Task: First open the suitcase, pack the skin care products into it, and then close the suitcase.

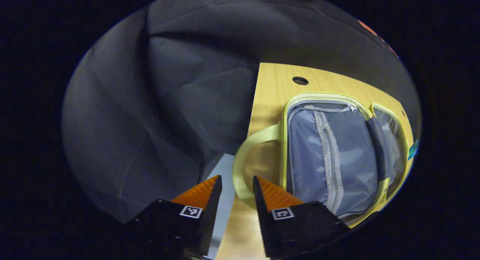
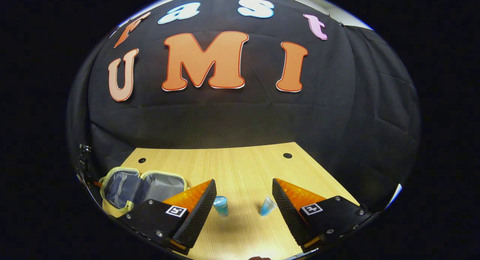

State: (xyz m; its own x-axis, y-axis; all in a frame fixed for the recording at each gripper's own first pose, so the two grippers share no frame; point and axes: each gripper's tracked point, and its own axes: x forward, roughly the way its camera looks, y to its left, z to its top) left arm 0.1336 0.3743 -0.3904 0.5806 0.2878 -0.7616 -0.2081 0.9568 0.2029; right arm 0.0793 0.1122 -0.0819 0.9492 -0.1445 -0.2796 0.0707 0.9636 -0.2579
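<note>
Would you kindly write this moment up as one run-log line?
suitcase: open on table | two blue skin care products: on table, unpacked | right gripper: open, empty | left gripper: open by handle

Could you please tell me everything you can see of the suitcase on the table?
The suitcase is a small soft case, pale yellow-green outside with a grey fabric lining. It lies fully open, both halves flat on the wooden table near its left edge. One half carries a zipped mesh pocket; a looped handle sticks out at the side. Nothing is packed inside, and neither gripper touches it.
</note>
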